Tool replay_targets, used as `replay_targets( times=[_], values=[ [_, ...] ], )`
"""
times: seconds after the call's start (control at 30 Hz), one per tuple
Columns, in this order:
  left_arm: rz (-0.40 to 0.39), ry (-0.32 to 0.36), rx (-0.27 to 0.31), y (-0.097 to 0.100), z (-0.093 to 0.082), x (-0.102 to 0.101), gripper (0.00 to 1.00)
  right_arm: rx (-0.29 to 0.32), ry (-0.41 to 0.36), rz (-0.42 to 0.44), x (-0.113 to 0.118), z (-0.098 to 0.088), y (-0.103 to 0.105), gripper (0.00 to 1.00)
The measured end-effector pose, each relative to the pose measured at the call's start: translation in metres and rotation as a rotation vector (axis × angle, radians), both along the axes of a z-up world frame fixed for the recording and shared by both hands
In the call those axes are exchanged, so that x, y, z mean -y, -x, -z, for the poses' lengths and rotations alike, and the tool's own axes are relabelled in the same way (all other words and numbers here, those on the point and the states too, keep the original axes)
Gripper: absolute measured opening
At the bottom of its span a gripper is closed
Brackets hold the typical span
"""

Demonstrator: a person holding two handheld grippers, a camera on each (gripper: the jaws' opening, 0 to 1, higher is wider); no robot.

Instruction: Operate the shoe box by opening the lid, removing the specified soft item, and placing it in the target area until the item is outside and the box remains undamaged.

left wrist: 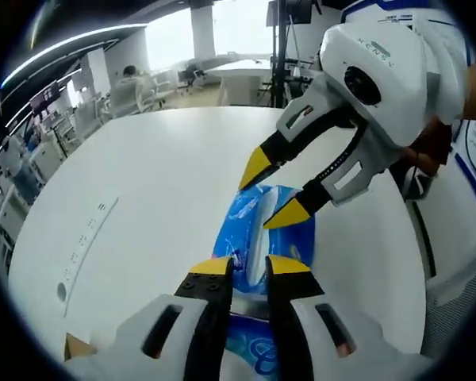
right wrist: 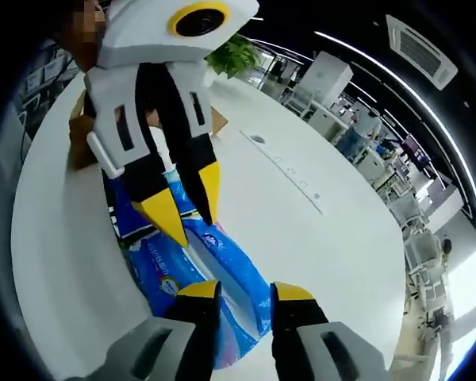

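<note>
Left tongs (left wrist: pixel 250 268), nearest in the left gripper view, stand with jaws a little apart astride a fold of the blue soft pack (left wrist: pixel 270 238); whether they pinch it cannot be told. Just beyond, the right tongs (left wrist: pixel 278 190) hang released over the pack's far end, tips apart. The pack lies on the white counter (left wrist: pixel 143 206), near the edge closest to the person. In the right gripper view a brown cardboard box (right wrist: pixel 83 143) sits behind the left tongs (right wrist: pixel 189 208), partly hidden.

Judgement: the item appears outside the box; placement is in hand. The next move calls for settling the pack flat, letting go, and withdrawing without striking the box.
</note>
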State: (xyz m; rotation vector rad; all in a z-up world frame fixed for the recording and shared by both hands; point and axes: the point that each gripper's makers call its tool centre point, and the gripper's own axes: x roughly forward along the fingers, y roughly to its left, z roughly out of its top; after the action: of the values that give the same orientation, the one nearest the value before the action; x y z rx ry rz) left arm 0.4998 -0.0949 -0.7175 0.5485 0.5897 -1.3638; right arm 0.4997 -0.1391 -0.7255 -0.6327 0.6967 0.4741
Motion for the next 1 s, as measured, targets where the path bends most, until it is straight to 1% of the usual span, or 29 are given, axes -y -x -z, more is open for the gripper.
replay_targets(
  times=[0.13,0.2,0.33,0.53,0.73,1.0],
  values=[
    [-0.018,0.013,-0.012,0.0,-0.005,-0.002,0.28,-0.002,-0.021,0.019,0.0,-0.005,0.003,0.28],
    [-0.028,0.023,-0.009,-0.001,-0.01,-0.004,0.3,-0.004,-0.041,0.031,-0.001,-0.008,0.005,0.31],
    [-0.053,0.045,-0.031,-0.001,-0.019,-0.005,0.35,-0.013,-0.05,0.049,0.0,-0.012,0.009,0.35],
    [-0.056,0.067,-0.017,0.0,-0.03,-0.01,0.42,-0.013,-0.087,0.069,-0.003,-0.02,0.012,0.42],
    [-0.087,0.103,-0.022,0.0,-0.044,-0.017,0.48,-0.014,-0.107,0.075,-0.008,-0.028,0.018,0.5],
    [-0.104,0.138,-0.023,0.005,-0.056,-0.028,0.58,-0.01,-0.186,0.12,-0.014,-0.042,0.026,0.6]
  ],
)
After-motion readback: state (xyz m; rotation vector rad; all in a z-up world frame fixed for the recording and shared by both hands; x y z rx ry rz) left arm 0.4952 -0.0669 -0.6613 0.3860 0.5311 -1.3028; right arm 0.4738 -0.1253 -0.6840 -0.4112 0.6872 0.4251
